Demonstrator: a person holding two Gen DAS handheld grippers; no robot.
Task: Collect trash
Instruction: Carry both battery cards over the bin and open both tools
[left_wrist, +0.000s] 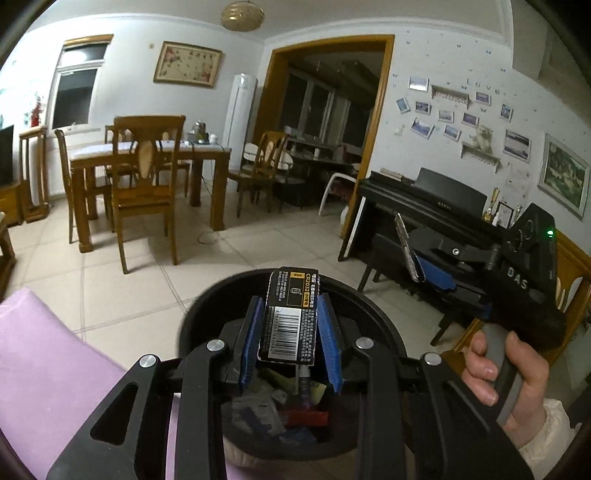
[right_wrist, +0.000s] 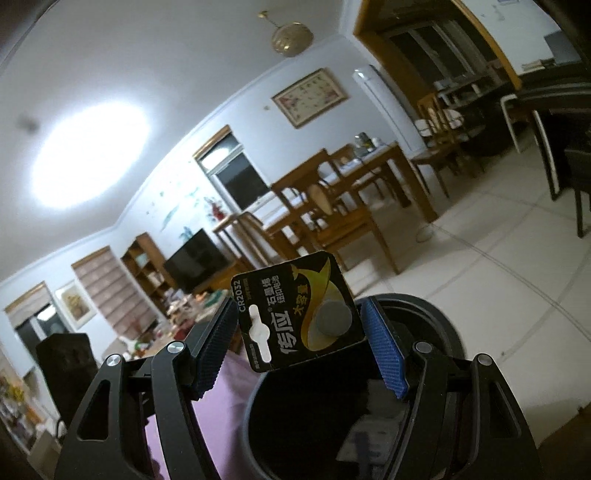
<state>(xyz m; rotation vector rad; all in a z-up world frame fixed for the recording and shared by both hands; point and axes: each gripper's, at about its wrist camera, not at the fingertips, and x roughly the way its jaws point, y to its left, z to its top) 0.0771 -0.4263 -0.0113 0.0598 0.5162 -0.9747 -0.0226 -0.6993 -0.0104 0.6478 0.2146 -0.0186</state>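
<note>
1. The left gripper (left_wrist: 290, 325) pinches a CR2032 battery card (left_wrist: 290, 314) between its two blue pads (left_wrist: 328, 332); the barcode back faces the left wrist camera.
2. That card stands upright over the black trash bin (left_wrist: 373, 314), whose opening lies directly beneath the fingers, with wrappers and scraps inside.
3. The right gripper (right_wrist: 299, 339) holds a second CR2032 card (right_wrist: 299, 314), printed front showing its coin cell. It is tilted, and its edges meet the pads on both sides, so the half-spread fingers clamp it across its width.
4. This card hangs above the trash bin (right_wrist: 439, 325), near the rim's left part.
5. From the left wrist view, the right gripper (left_wrist: 417, 258) sits right of the bin, above rim level, pointing left, its card seen edge-on.
6. A hand (left_wrist: 506, 373) wraps the right gripper's grey handle beside the bin's right rim.
</note>
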